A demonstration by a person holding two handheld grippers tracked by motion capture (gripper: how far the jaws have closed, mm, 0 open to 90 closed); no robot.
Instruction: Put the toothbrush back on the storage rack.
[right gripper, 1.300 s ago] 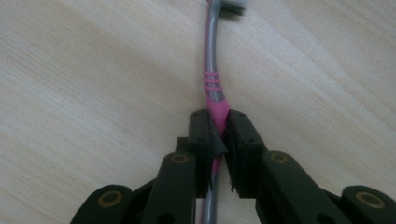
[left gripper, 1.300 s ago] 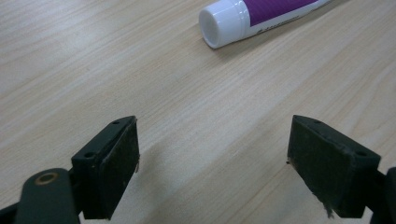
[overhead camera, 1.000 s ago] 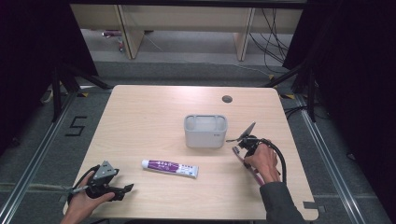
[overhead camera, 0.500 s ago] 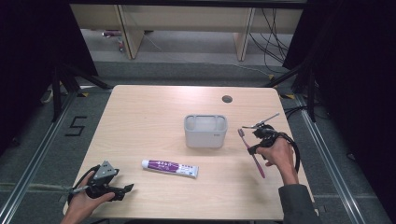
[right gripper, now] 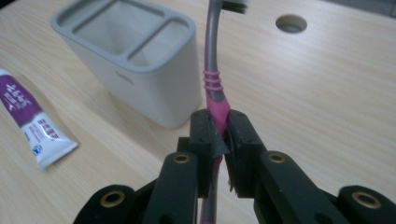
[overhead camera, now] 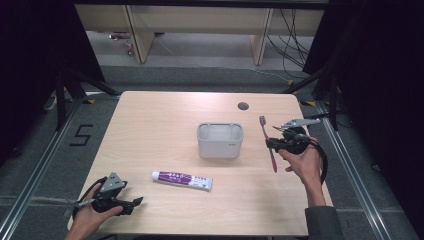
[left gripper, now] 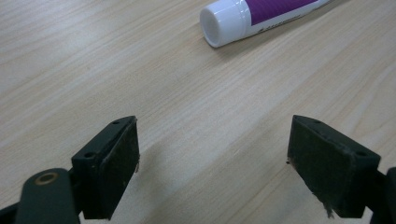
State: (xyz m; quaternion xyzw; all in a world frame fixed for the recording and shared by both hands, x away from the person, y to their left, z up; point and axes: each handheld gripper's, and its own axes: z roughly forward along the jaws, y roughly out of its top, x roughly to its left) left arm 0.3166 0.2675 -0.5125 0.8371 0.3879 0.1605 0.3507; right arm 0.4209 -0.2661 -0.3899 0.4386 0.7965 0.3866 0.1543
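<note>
A: Start with the biggest thing. What carries everything?

B: The pale wooden counter (overhead camera: pixel 165 130), which takes up the middle of the high view. Near its upper right edge there is a small round hole (overhead camera: pixel 243 106) in the top.

A: And on it?

B: At the centre of the frame stands a grey holder (overhead camera: pixel 220 140), upright, with its open top split into compartments (the right gripper view shows a large one and a narrower one beside it). Below and left of it a toothpaste tube (overhead camera: pixel 182 180) lies flat, white with a purple band, its white cap toward the lower left of the frame. Tube and holder are apart.

A: Where are the hands?

B: The right tool (overhead camera: pixel 274 143) is at the right of the frame, just beside the holder and held up off the counter by the person's right hand (overhead camera: pixel 304 161). The left tool (overhead camera: pixel 136 202) rests low at the lower left corner, near the tube's cap but not touching it.

A: What about the jaws?

B: The right tool is clamped on a pink toothbrush (overhead camera: pixel 267 142); in the right gripper view the pads pinch the pink handle, and the grey neck rises to the top of the frame. In the high view the brush stands nearly upright in the picture, bristle head toward the hole, to the right of the holder and clear of it. The left tool's jaws stand wide apart with bare wood between them.
</note>
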